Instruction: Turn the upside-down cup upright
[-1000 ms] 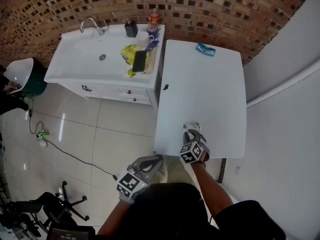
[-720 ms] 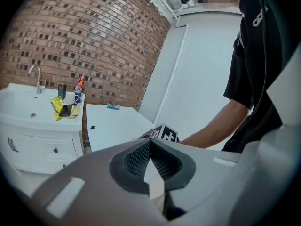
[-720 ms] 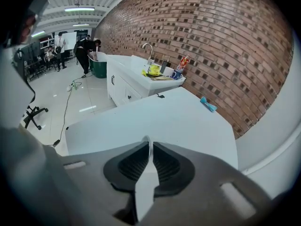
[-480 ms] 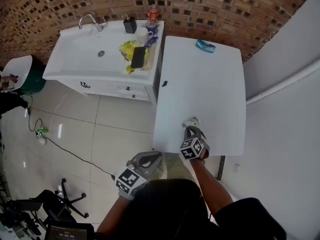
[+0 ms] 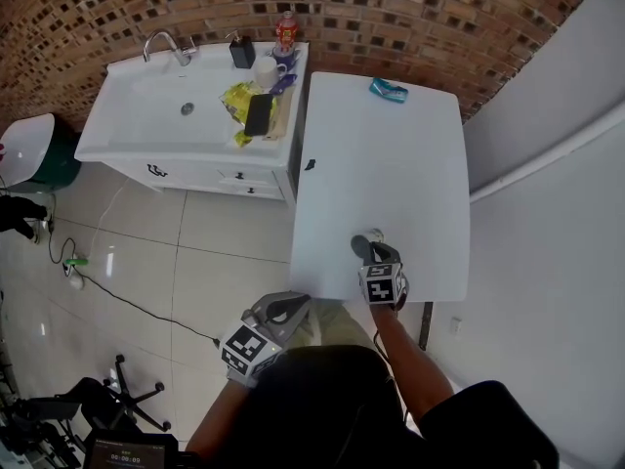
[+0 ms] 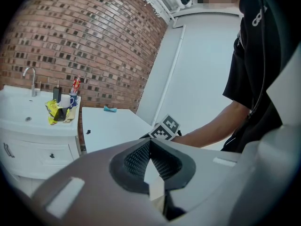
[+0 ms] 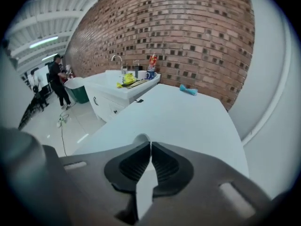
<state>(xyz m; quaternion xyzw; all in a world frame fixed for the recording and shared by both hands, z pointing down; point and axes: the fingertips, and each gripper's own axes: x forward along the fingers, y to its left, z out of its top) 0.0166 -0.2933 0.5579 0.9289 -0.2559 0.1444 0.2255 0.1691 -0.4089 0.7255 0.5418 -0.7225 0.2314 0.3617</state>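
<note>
Head view, then each gripper view: both pairs of jaws closed, cup at the right tips

Head view: the right gripper (image 5: 369, 249) is held low over the near end of the white table (image 5: 391, 164), close to its front edge. A small pale cup (image 5: 375, 234) is seen just beyond its tips, on the tabletop; whether it stands upright or upside down cannot be made out. The left gripper (image 5: 285, 308) is held off the table, beside the near left corner, well apart from the cup. A small blue object (image 5: 388, 89) lies at the far end of the table.

Left gripper view: the jaws are pressed together at the tips and nothing is held between them. The marker cube (image 6: 165, 127) of the right gripper is seen beyond them, at the table's edge.

Right gripper view: the jaws are drawn together, with only a hairline slit left between the pads. The rounded white edge of the cup (image 7: 139, 138) shows right at the tips, over the left jaw. Whether its wall is pinched cannot be told.
</note>
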